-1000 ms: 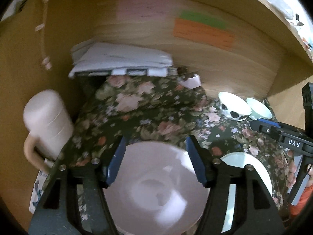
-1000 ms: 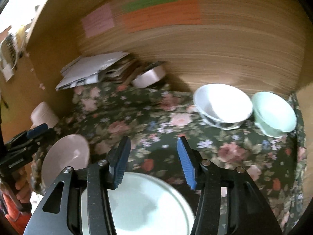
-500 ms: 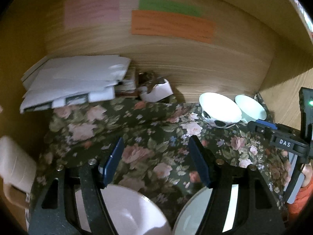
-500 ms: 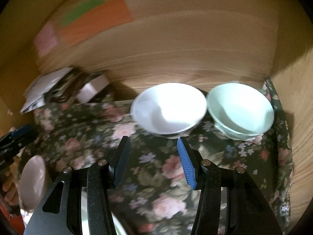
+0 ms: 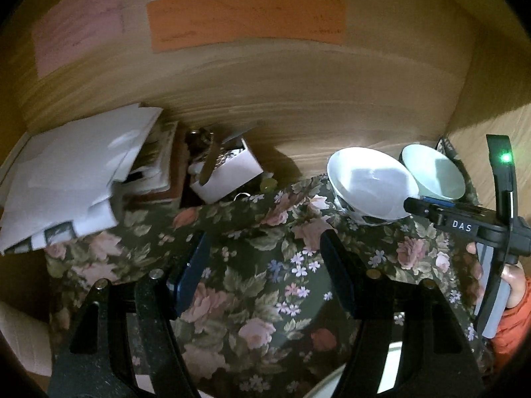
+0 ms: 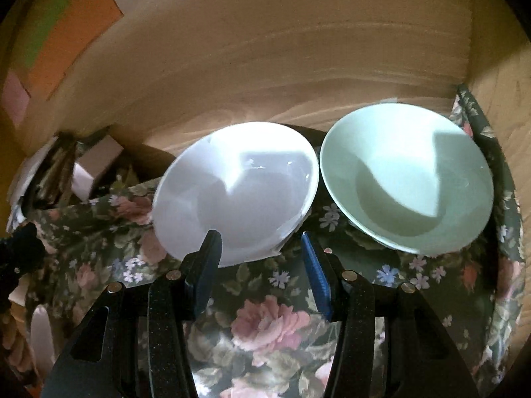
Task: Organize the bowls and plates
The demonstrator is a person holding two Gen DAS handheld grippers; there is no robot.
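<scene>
Both bowls, the white bowl (image 6: pixel 235 192) and green bowl (image 6: pixel 408 179), sit mouth-up, no long axis; both jaws released.

You see a glossy, smooth white ceramic bowl (image 6: pixel 237 192), a glossy pale green bowl (image 6: pixel 408 179), matt floral cloth (image 6: pixel 272 325) on the bench, grained wood back panel (image 6: pixel 282 66), matt paper notes (image 5: pixel 245 16), your tongs' (image 6: pixel 260 265) matt black plastic.
</scene>
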